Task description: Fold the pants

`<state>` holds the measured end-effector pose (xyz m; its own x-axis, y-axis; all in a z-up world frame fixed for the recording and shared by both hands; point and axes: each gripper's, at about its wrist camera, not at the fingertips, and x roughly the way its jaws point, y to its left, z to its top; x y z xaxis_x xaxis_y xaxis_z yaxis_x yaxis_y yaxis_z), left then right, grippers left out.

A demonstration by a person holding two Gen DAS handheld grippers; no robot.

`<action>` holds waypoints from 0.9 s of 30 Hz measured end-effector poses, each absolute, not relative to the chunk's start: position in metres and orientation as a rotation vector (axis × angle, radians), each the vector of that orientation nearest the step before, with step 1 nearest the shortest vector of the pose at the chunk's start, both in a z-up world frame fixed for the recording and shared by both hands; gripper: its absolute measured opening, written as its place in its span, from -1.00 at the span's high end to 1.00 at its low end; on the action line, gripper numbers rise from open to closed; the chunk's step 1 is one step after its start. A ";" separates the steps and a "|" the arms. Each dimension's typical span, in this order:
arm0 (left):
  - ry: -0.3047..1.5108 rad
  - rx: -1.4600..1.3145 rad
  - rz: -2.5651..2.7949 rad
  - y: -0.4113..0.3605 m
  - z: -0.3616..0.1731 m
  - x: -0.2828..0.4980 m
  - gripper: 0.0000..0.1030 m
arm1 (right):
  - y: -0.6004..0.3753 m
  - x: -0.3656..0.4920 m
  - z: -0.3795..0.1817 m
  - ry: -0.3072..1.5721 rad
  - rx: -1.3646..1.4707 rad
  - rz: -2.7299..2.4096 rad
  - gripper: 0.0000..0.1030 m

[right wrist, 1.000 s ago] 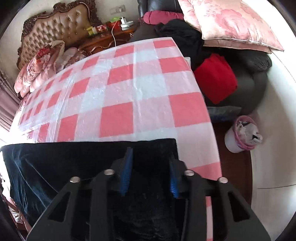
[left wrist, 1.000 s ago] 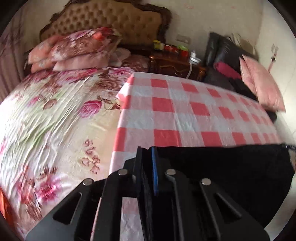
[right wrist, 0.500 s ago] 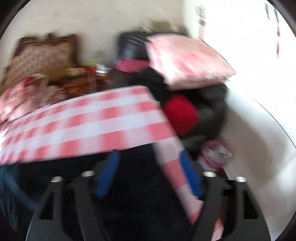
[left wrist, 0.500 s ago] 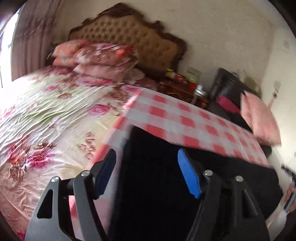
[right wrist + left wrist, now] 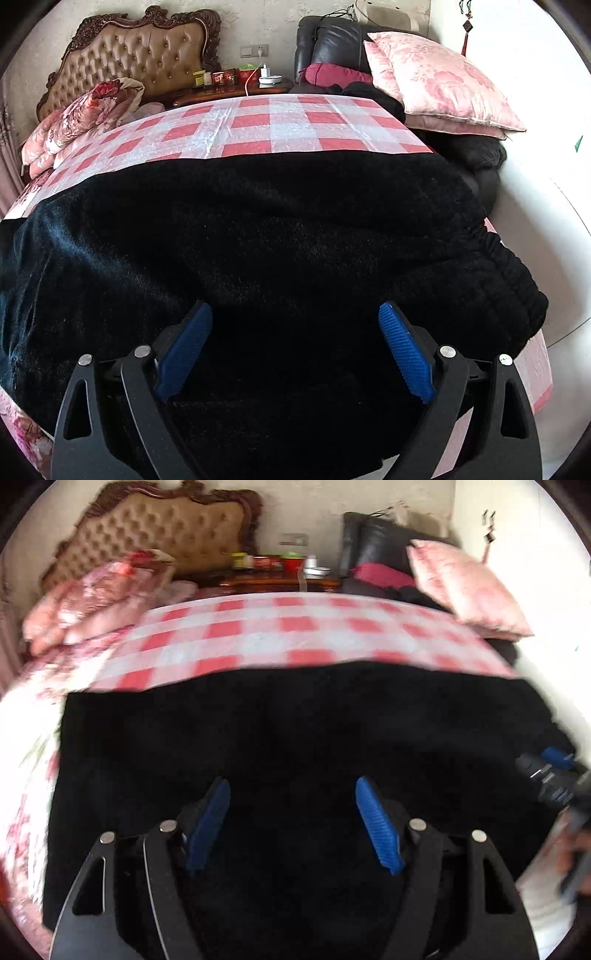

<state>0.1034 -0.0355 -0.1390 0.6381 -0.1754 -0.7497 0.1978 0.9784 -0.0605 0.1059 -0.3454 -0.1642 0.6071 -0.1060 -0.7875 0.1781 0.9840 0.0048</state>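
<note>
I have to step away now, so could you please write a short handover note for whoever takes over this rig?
Left gripper: jaws closing, nothing between them, above the black pants.
Right gripper: jaws opening, empty, near the elastic waistband.
The pants lie spread across the checkered cloth, waistband at the right edge.
Done: pants laid out and let go.
Left: how many folds remain cannot be told; regrasp and fold.

Pants (image 5: pixel 280 236) lie spread across near part of checked cloth (image 5: pixel 288 122). Headboard (image 5: pixel 147 51) behind cloth, to left. Stacked pillows (image 5: pixel 85 114) at cloth's left far corner. Nightstand (image 5: pixel 236 90) behind cloth, centre. Armchair (image 5: pixel 332 40) behind cloth, to right. Cushion (image 5: pixel 439 85) just beyond cloth's right far corner, against armchair.
</note>
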 end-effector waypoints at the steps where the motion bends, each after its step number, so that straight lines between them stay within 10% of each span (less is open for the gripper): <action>1: 0.838 0.049 -0.230 -0.045 -0.133 0.111 -0.18 | -0.346 0.107 -0.163 0.907 0.082 -0.169 -0.73; 5: 0.837 0.121 -0.313 -0.096 -0.124 0.144 0.27 | -0.343 0.109 -0.162 0.916 0.091 -0.189 -0.75; 10: 0.935 0.225 -0.287 -0.142 -0.160 0.187 0.33 | -0.344 0.106 -0.163 0.896 0.094 -0.186 -0.76; 16: 0.910 0.122 -0.279 -0.112 -0.150 0.171 0.29 | -0.351 0.105 -0.157 0.904 0.099 -0.152 -0.76; 20: 0.804 0.094 -0.213 -0.057 -0.128 0.101 -0.31 | -0.389 0.073 -0.128 0.772 0.111 -0.205 -0.78; 27: 0.928 0.066 0.002 0.040 -0.169 0.028 -0.30 | -0.476 0.061 -0.142 0.821 0.205 -0.383 -0.78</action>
